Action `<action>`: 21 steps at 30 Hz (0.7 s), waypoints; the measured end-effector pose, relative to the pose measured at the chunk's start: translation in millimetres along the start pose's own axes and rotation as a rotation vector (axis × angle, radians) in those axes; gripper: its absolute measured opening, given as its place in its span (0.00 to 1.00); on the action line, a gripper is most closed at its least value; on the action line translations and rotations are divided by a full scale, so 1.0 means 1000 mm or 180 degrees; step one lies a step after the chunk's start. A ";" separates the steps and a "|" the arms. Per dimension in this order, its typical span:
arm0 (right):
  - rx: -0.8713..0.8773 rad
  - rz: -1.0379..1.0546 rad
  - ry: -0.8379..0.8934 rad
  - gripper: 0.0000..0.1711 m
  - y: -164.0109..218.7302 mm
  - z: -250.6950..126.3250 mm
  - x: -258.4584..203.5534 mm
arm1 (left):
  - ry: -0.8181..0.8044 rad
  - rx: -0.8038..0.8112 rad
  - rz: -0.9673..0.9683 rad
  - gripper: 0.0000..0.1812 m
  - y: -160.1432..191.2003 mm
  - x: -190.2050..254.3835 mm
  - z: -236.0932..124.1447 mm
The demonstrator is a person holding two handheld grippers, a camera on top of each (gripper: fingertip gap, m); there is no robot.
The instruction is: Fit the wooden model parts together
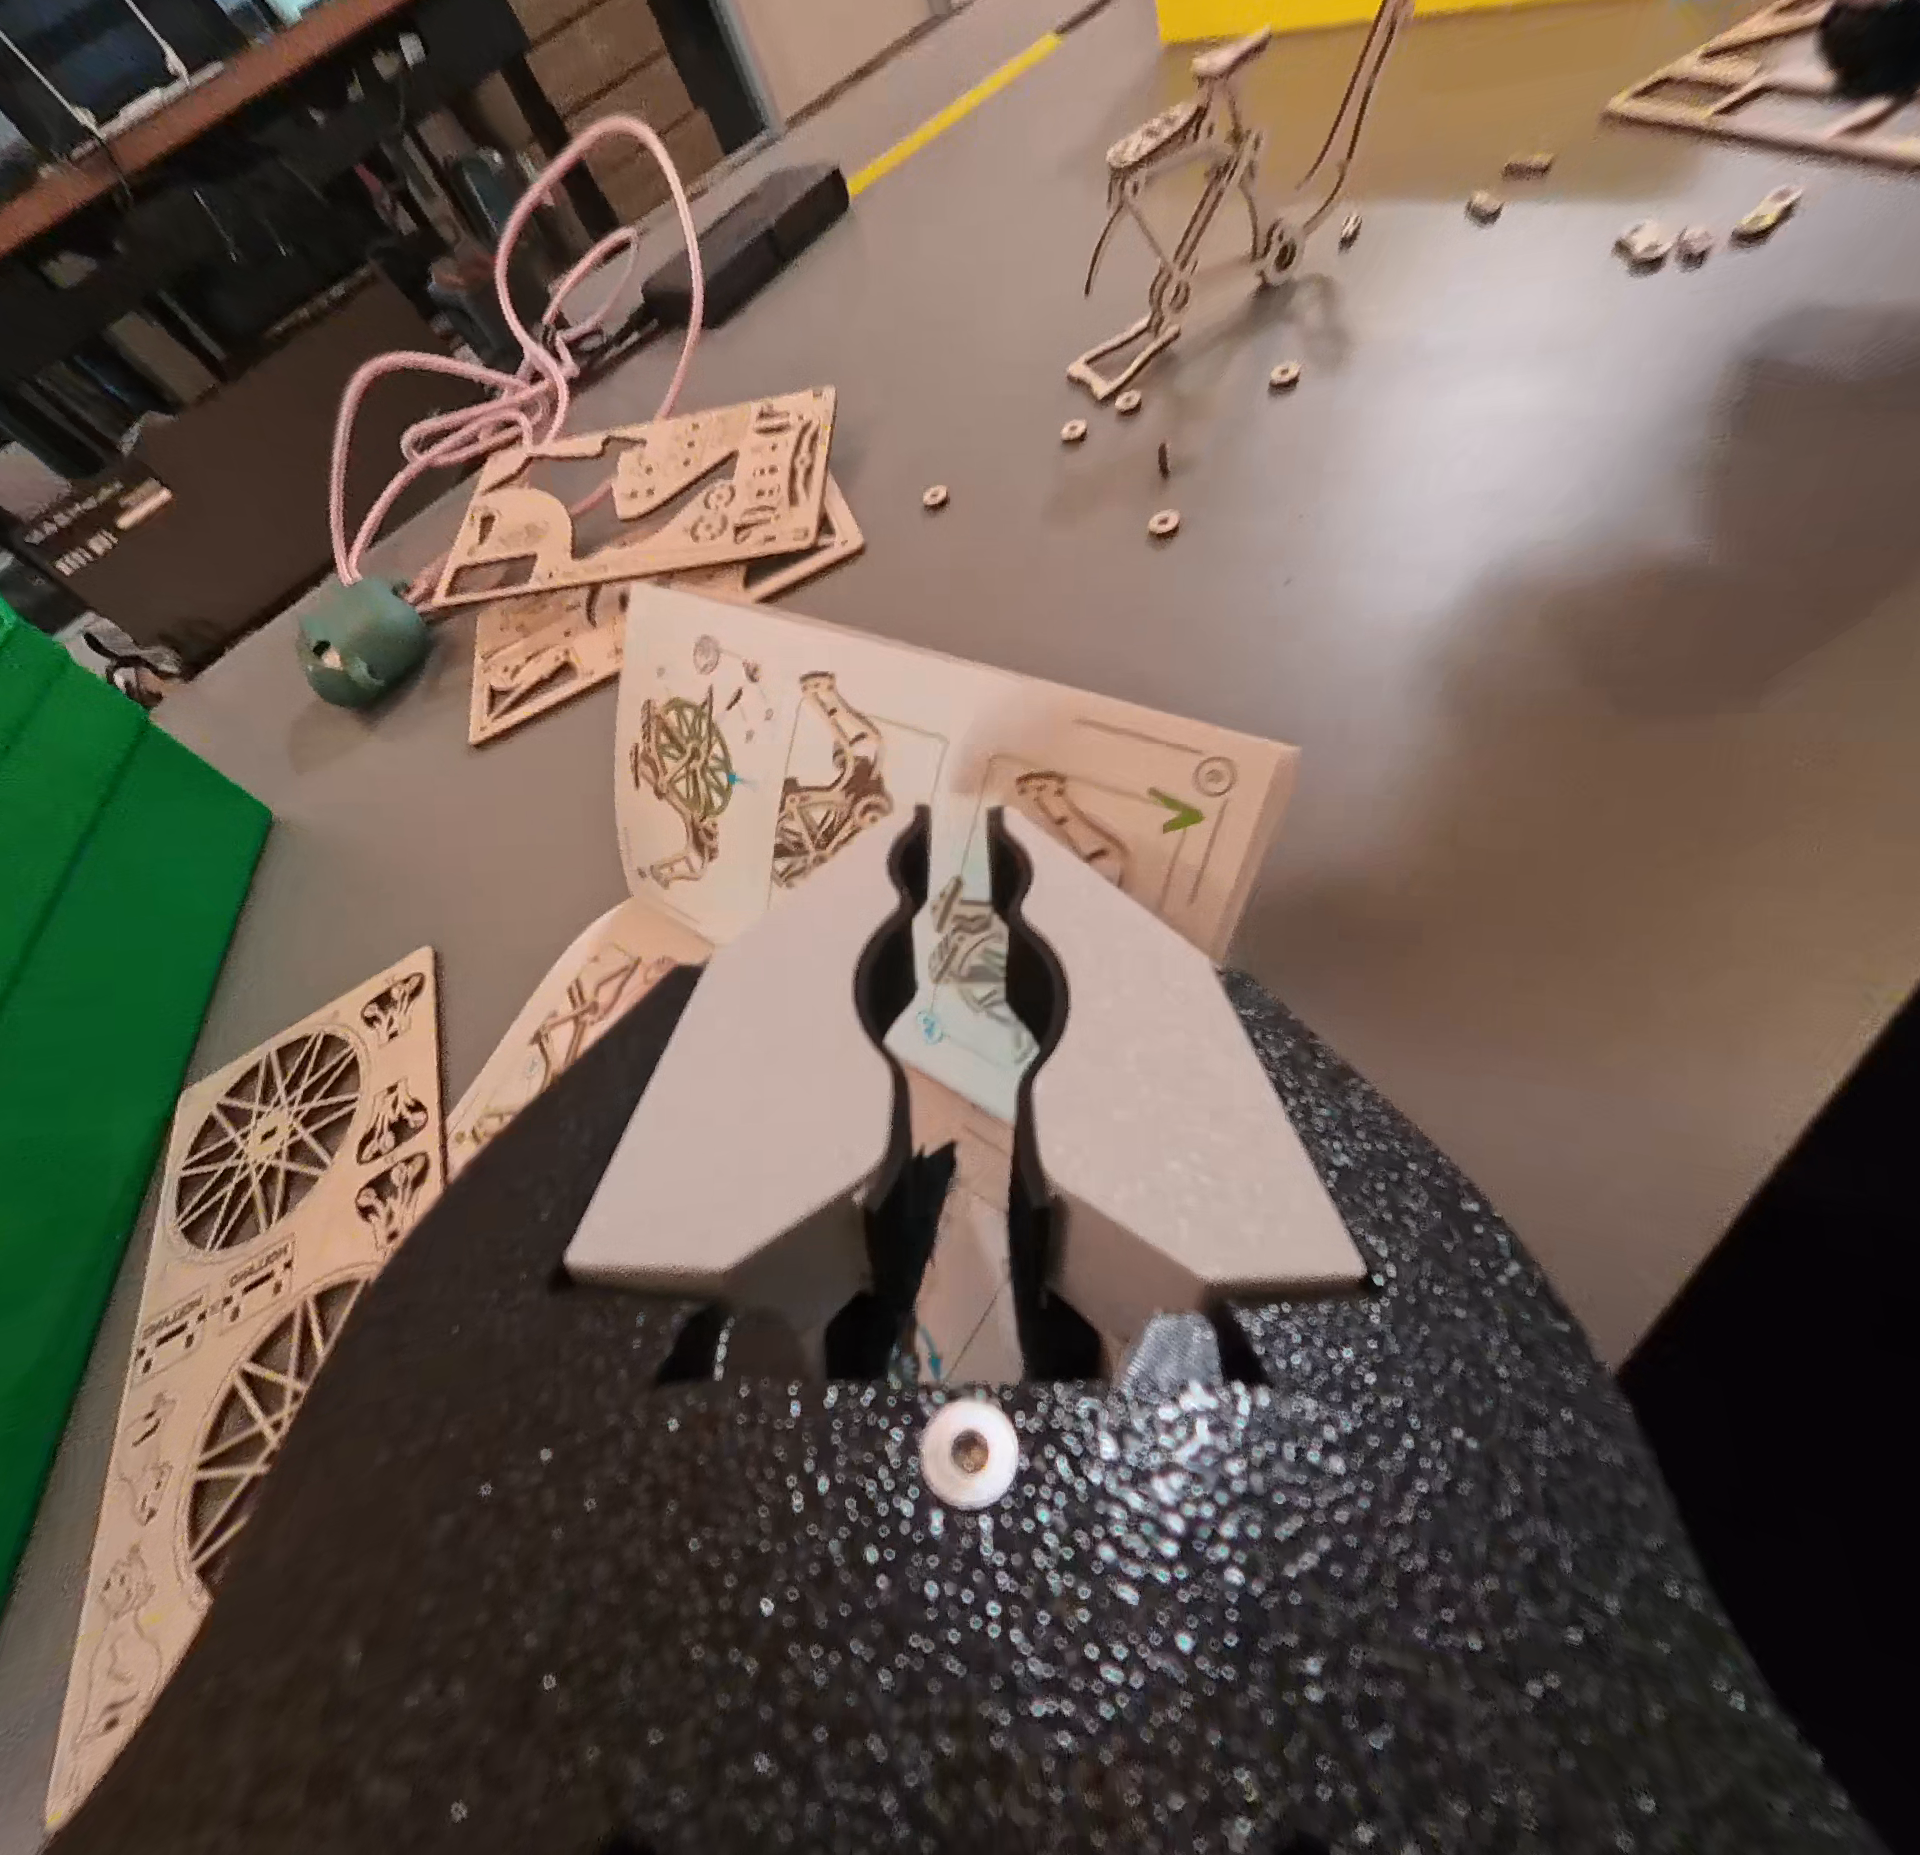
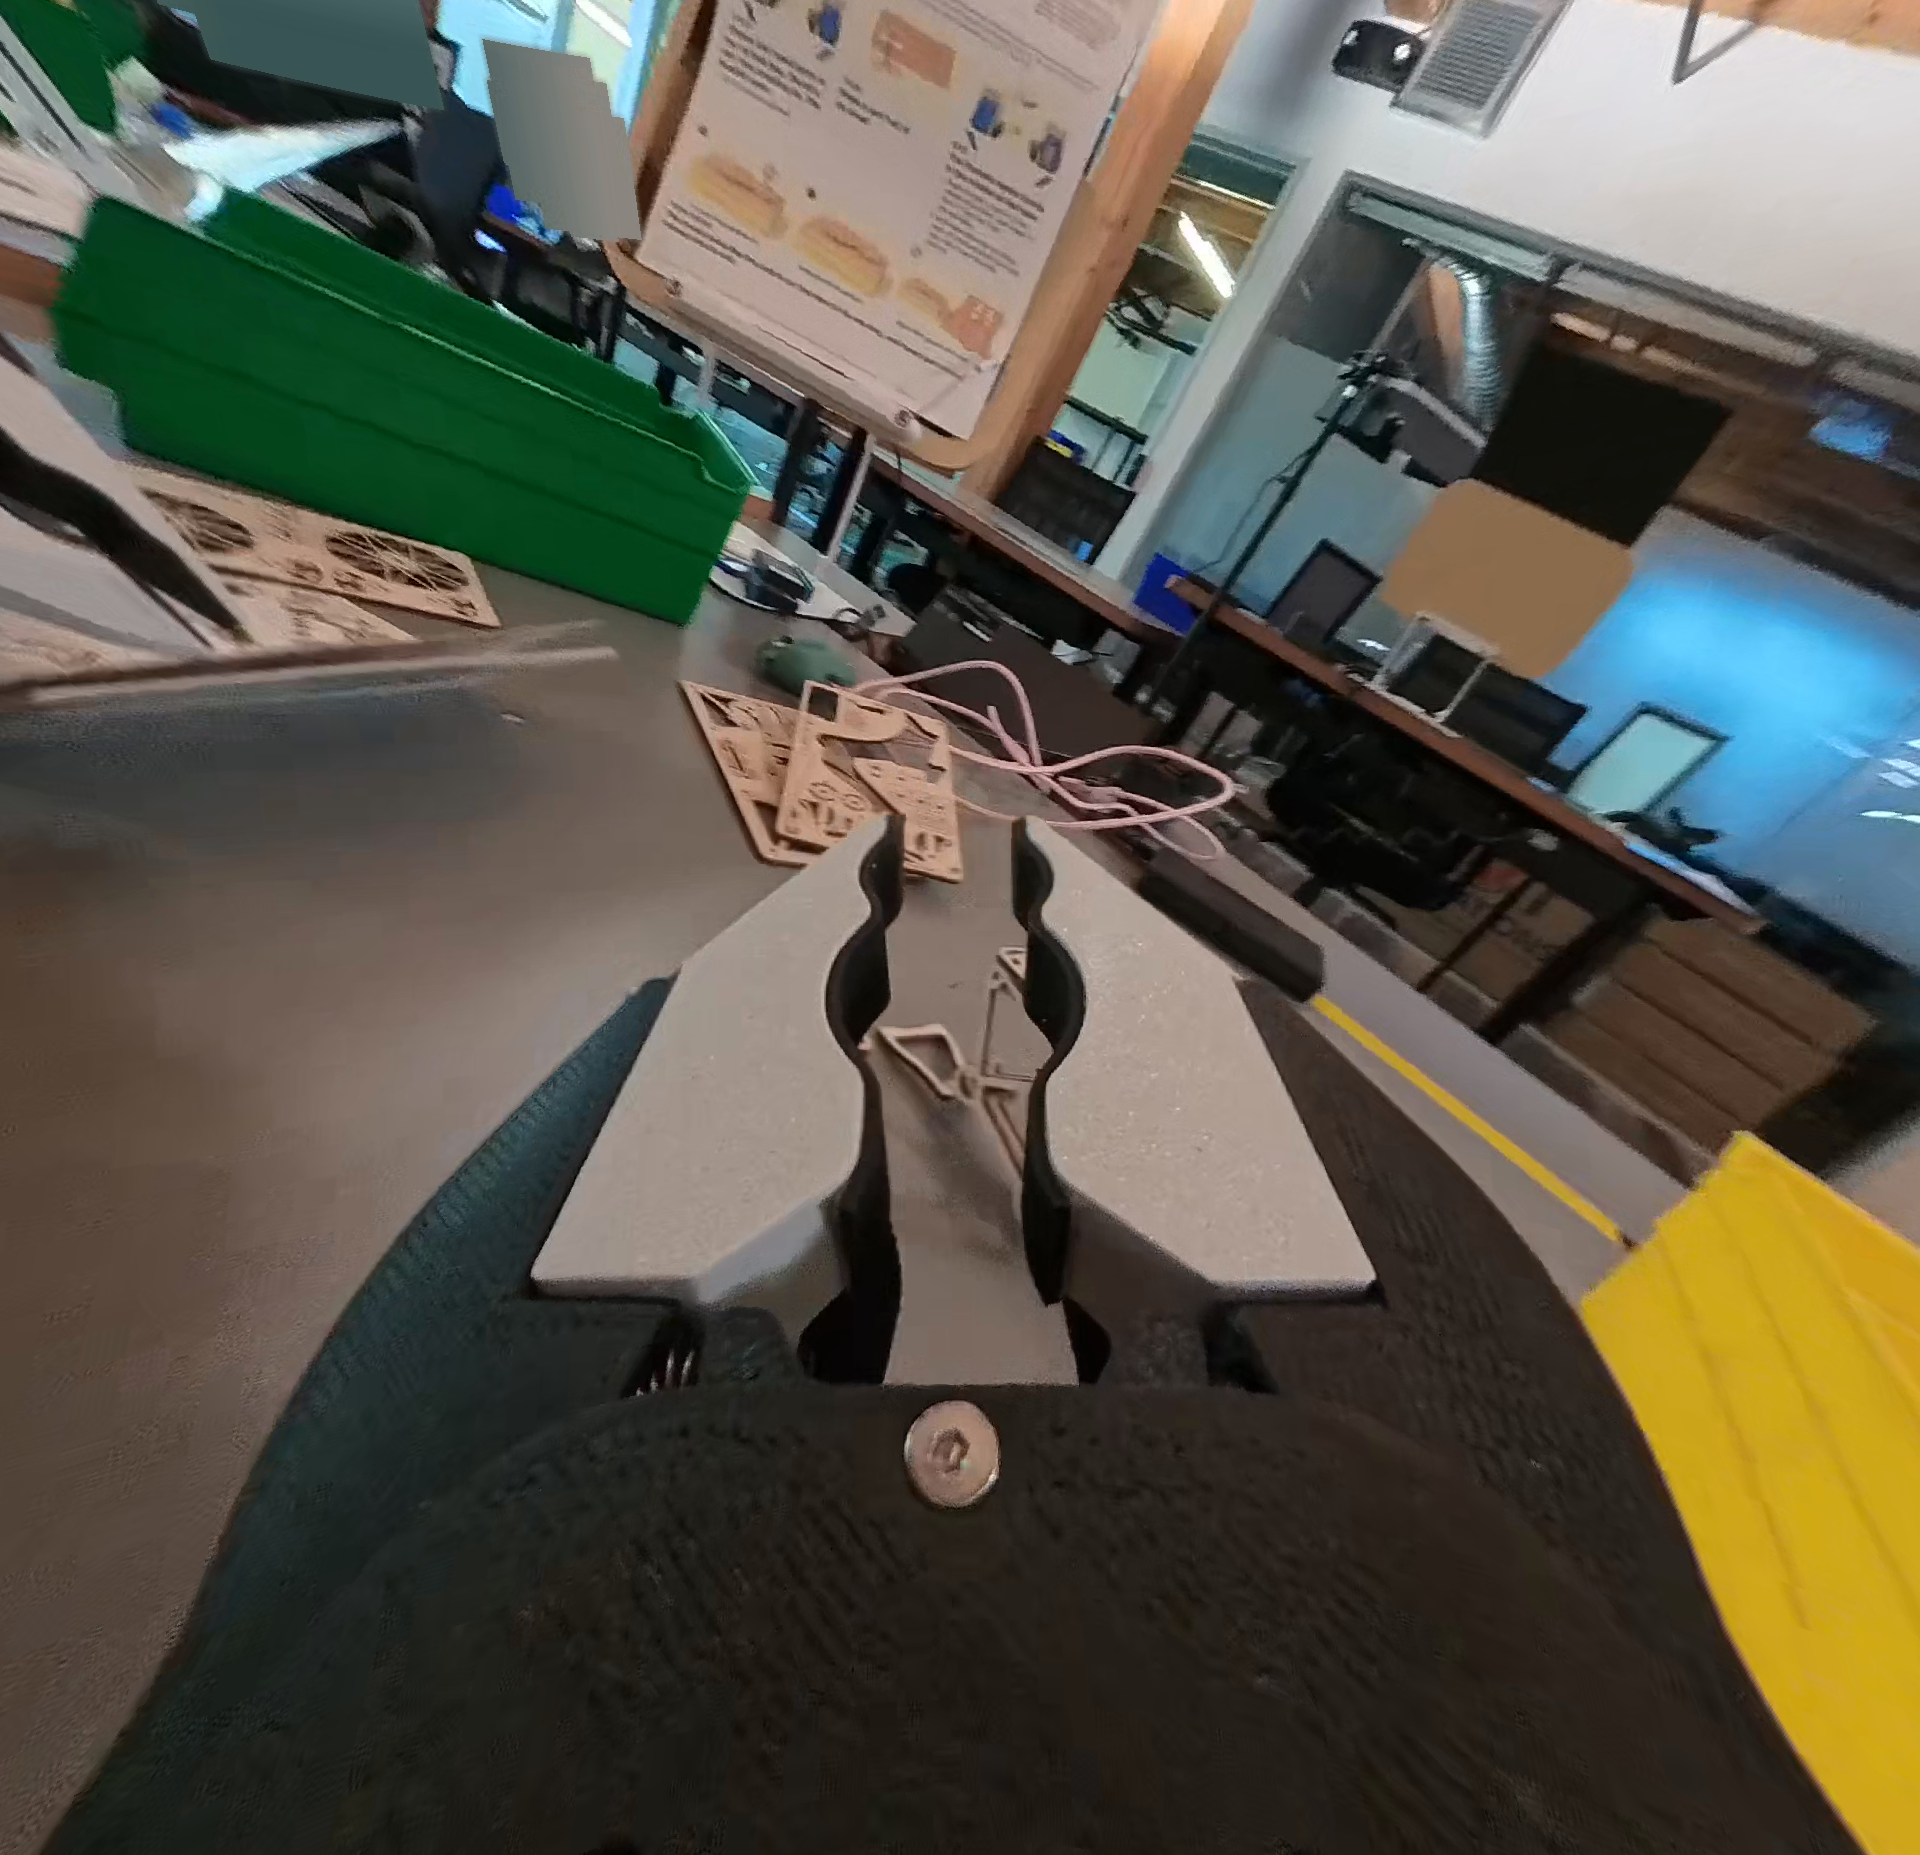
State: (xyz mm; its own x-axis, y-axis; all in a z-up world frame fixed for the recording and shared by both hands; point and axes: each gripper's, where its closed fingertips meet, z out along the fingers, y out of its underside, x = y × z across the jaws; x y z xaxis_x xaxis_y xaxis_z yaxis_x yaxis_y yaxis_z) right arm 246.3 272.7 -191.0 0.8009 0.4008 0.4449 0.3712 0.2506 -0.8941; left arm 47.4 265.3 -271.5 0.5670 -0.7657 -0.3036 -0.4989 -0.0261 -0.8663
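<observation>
Centre of the left wrist view: left gripper (image 1: pixel 958 818) over an open instruction booklet (image 1: pixel 935 766) on the grey table (image 1: pixel 1507 714), jaws slightly apart, gripping nothing. Half-built wooden model (image 1: pixel 1205 216) stands upper right, small wooden discs (image 1: pixel 1164 524) scattered near it. Cut-out wooden sheets (image 1: pixel 665 501) upper left, another (image 1: pixel 260 1234) lower left beside the green bin (image 1: pixel 94 870). Right wrist view: right gripper (image 2: pixel 951 839) released, empty, low over the table; flat wooden frame piece (image 2: pixel 935 1057) between its fingers, contact unclear. Yellow bin (image 2: pixel 1766 1442) lower right.
</observation>
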 end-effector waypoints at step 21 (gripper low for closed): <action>-0.0010 -0.0406 -0.0480 0.09 -0.004 0.032 -0.068 | 0.0254 -0.0428 0.0294 0.00 0.025 0.026 0.016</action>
State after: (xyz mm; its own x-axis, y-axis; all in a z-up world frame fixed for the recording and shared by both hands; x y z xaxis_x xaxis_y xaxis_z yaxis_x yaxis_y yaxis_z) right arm 175.2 272.3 -216.2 0.6679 0.4934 0.5572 0.4669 0.3052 -0.8300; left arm 60.6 254.8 -307.2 0.4637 -0.8172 -0.3423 -0.6327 -0.0350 -0.7736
